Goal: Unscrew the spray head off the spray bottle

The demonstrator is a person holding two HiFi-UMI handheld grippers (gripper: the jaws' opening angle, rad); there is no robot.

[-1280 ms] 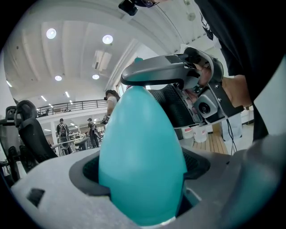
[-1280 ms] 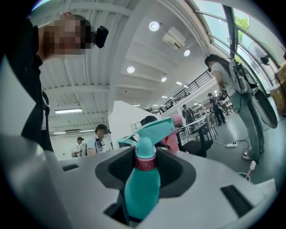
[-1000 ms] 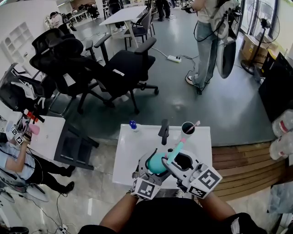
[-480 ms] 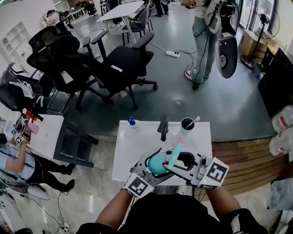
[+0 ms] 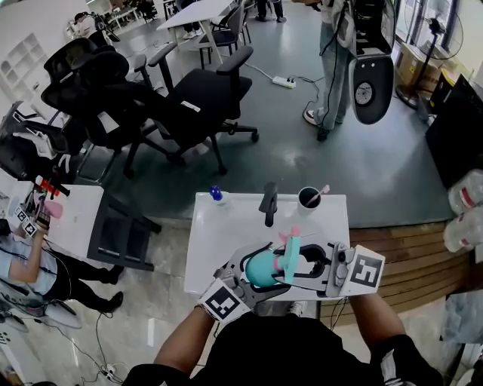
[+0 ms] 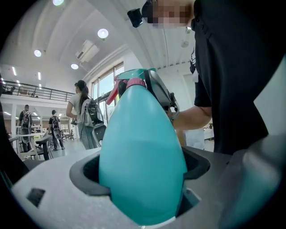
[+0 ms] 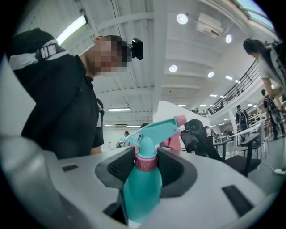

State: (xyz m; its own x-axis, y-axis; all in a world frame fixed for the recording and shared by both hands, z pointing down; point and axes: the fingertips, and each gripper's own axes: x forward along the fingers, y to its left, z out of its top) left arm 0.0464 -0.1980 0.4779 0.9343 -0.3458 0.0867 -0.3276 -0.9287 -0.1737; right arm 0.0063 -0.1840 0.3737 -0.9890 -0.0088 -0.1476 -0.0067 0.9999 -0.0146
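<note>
This seems to be a large open office. Black swivel chairs [image 5: 207,105] stand in the upper left of the head view, white desks [image 5: 192,11] at the top edge, and a power strip [image 5: 284,81] lies near them.

The spray bottle [image 5: 262,270] sat between the left gripper's [image 5: 255,265] jaws, with its spray head [image 5: 290,247] to that gripper's right. The table [image 5: 215,237] lay below. Beyond the gripper stood a post [image 5: 269,203], with a cup [image 5: 308,199] to its right and a small bottle [image 5: 217,195] to its left.
</note>
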